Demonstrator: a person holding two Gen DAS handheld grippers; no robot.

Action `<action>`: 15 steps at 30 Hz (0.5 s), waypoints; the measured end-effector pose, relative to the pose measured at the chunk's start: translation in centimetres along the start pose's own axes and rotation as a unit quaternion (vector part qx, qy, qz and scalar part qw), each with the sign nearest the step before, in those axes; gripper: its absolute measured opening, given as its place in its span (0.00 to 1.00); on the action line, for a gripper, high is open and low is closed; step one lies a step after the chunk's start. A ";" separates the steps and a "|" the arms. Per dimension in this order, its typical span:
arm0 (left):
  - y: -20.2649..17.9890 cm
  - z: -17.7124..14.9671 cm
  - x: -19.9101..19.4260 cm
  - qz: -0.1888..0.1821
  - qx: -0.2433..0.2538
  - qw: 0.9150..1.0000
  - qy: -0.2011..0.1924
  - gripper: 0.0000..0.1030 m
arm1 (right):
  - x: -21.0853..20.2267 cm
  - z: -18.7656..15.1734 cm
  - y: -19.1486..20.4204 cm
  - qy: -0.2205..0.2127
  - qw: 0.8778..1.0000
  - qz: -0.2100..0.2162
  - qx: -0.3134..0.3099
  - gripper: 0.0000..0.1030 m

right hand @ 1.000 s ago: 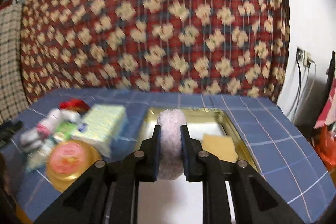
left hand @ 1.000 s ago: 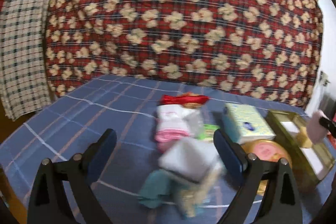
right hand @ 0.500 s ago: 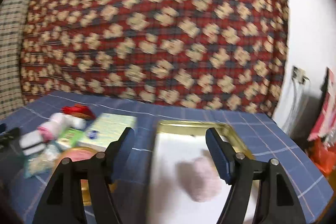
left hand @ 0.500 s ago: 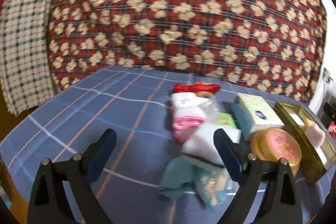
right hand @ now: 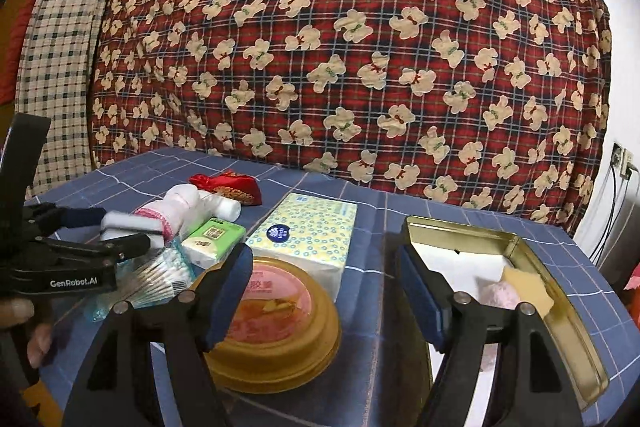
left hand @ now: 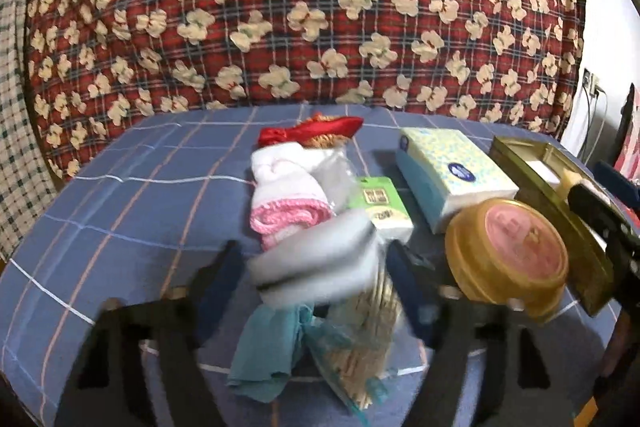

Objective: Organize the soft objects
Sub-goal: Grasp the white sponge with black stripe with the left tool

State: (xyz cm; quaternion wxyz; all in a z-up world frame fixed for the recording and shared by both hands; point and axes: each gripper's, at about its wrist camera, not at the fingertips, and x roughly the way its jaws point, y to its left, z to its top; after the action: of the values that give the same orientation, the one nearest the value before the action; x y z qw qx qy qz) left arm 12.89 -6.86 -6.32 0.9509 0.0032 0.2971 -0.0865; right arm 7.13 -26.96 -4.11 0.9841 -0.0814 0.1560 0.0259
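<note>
Now the left claw (left hand: 316, 263) has just been closing around a white sponge (left hand: 316, 267) above the teal cloth (left hand: 268, 355) on the desk (left hand: 120, 211), though blur hides whether the pads press it; the right claw (right hand: 326, 291) hangs spread and empty, beside the pink puff (right hand: 498, 295) lying in the gold tin (right hand: 560, 291)

Bear-print red plaid quilt (right hand: 352, 39) fills my upper frame, checked cloth (right hand: 56, 67) far left, blue grid tablecloth (right hand: 492, 235) below, wall socket (right hand: 622, 163) right edge.
</note>
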 end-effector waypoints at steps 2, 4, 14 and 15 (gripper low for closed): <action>0.1 -0.1 0.0 -0.008 -0.004 1.000 0.001 0.54 | 0.1 0.1 -0.2 0.000 1.000 -0.001 0.010 0.73; 0.2 0.0 -0.2 -0.013 -0.009 1.000 -0.004 0.53 | 0.2 0.1 -0.4 -0.001 1.000 0.004 0.022 0.73; 2.6 0.3 -3.1 0.020 -0.054 0.995 -0.083 0.51 | -0.4 0.2 1.4 -0.016 0.998 0.054 0.013 0.73; 3.1 0.4 -3.6 0.036 -0.061 0.993 -0.096 0.51 | -0.2 0.3 2.0 -0.014 0.998 0.062 0.009 0.73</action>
State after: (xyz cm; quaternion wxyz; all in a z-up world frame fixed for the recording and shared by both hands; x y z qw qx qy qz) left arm 10.70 -3.19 -4.07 0.9758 -0.0527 0.2093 -0.0343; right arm 6.85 -24.93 -4.09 0.9832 -0.0627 0.1476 0.0868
